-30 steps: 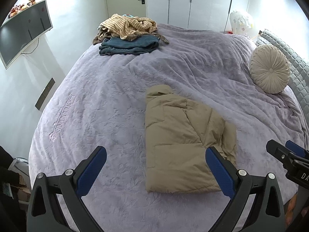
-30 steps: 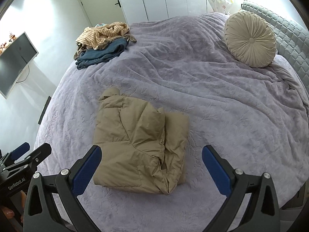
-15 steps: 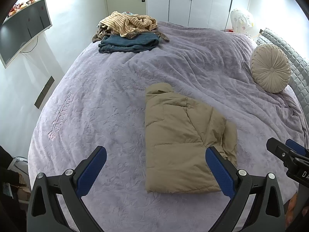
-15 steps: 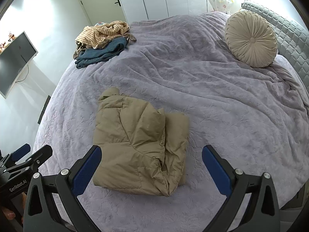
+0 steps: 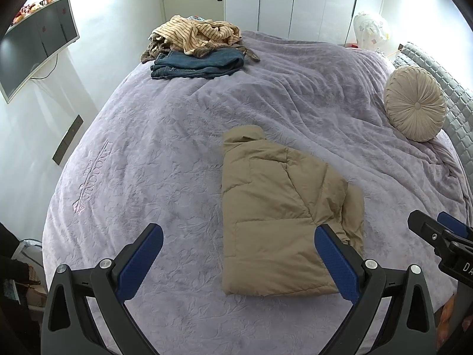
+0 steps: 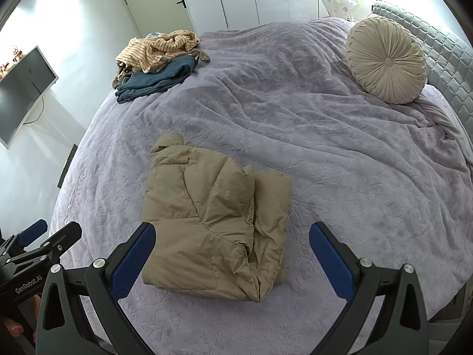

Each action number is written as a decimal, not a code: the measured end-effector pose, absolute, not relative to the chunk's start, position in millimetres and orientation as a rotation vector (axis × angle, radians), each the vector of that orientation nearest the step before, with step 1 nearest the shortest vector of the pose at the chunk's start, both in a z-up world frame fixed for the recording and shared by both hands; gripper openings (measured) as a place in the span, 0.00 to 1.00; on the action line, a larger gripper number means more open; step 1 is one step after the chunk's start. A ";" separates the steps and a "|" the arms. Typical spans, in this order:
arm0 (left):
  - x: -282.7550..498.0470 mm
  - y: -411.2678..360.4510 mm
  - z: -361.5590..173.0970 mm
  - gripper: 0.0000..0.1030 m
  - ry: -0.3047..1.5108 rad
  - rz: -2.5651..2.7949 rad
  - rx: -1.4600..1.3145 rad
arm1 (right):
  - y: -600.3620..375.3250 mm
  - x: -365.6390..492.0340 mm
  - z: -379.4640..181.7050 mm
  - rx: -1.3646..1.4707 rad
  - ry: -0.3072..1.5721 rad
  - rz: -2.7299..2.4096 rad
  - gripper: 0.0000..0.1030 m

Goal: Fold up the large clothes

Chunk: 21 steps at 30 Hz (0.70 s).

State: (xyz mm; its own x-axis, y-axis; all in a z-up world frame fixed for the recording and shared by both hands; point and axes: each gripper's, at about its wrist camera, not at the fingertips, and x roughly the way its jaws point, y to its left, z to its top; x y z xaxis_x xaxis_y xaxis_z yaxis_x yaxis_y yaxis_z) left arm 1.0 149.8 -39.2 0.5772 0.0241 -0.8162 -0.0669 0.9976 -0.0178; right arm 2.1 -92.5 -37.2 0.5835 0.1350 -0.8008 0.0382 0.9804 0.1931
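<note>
Jacket (image 5: 280, 216) folded on bedspread (image 5: 165, 136).

Two handheld grippers of the same build. The left gripper (image 5: 239, 261) has black angular plastic arms ending in blue textured pads (image 5: 141, 261), with round silver screws at the joints. The right gripper (image 6: 232, 260) matches it: black frame, blue pads (image 6: 329, 263), silver screws. White lettering reading "GenRobot.AI" marks one black body. Bare fingertips (image 6: 13, 330) show at the edge.
</note>
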 end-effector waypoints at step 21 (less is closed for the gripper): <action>2.0 149.2 -44.1 0.99 0.958 0.050 -0.046 | -98.2 3.5 -38.8 0.192 0.957 0.069 1.00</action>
